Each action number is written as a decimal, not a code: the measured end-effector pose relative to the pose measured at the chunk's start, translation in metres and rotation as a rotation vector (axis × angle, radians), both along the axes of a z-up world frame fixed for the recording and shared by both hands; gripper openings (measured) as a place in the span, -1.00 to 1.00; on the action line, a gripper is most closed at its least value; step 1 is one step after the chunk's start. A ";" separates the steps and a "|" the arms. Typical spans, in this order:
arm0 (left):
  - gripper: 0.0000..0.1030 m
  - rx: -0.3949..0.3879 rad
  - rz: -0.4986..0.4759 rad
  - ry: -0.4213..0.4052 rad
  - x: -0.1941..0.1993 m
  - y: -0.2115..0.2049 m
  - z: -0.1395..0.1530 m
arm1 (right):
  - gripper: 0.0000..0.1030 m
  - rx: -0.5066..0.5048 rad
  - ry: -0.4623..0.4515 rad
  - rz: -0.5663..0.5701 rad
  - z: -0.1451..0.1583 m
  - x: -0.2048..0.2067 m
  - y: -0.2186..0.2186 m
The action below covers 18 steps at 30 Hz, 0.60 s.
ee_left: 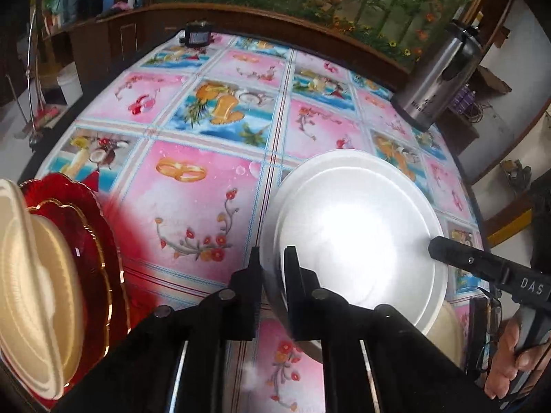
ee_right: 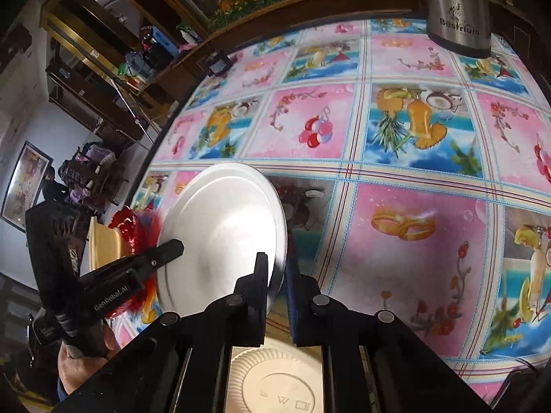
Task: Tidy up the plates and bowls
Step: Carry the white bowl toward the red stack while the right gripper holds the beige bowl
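**White plate clamped at both edges above the tablecloth**

Gripping the white plate [ee_left: 358, 230] from opposite sides, both grippers are closed on its rim. The left gripper [ee_left: 273, 258] has one finger under the plate's edge and the other over its upper face, pads pressed against the rim. The right gripper [ee_right: 277, 265] pinches the opposite edge in the same manner; in the left wrist view it shows as a black bar meeting the plate's far rim, with a hand [ee_left: 509, 358] behind it. The plate is tilted and lifted off the patterned tablecloth [ee_left: 206, 144].

Left of the white plate, a red plate with a gold scalloped edge [ee_left: 93, 227] lies near the table edge, with a cream ribbed dish [ee_left: 34, 292] stacked on it. Below the white plate, nearest the person, a cream ribbed plate [ee_right: 275, 382] rests on the table. Beyond the white plate, at the table's far right, stands a steel flask [ee_left: 437, 79]. A small black device [ee_left: 198, 34] sits at the far edge.
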<state>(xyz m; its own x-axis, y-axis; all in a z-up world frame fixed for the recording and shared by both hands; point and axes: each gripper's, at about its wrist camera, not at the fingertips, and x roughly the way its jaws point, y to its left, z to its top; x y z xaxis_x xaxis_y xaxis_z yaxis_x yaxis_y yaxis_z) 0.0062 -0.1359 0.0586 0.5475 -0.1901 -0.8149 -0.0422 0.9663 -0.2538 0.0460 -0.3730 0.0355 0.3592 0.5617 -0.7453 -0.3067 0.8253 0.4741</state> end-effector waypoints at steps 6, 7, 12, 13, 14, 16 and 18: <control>-0.51 0.009 0.016 -0.130 -0.043 0.016 0.048 | -0.79 0.082 -0.072 0.037 0.040 -0.031 0.006; -0.47 0.015 0.025 -0.149 -0.051 0.021 0.055 | -0.79 0.093 -0.086 0.048 0.047 -0.037 0.011; -0.40 0.000 0.084 -0.218 -0.083 0.059 0.080 | -0.78 0.141 -0.138 0.109 0.073 -0.063 0.043; -0.40 -0.003 0.101 -0.230 -0.089 0.069 0.084 | -0.78 0.145 -0.152 0.132 0.079 -0.068 0.055; -0.40 0.000 0.121 -0.241 -0.096 0.080 0.089 | -0.78 0.150 -0.156 0.144 0.081 -0.070 0.063; -0.40 0.015 0.159 -0.258 -0.108 0.099 0.094 | -0.78 0.163 -0.160 0.174 0.085 -0.075 0.085; -0.40 0.025 0.202 -0.268 -0.120 0.121 0.097 | -0.78 0.166 -0.161 0.206 0.087 -0.080 0.107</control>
<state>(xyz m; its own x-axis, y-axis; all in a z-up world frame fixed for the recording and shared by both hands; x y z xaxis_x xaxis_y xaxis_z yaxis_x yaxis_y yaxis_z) -0.1141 -0.0154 0.1554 0.7677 -0.0372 -0.6398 -0.1686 0.9514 -0.2576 -0.0338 -0.2656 0.1226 0.3312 0.7444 -0.5797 -0.5416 0.6531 0.5292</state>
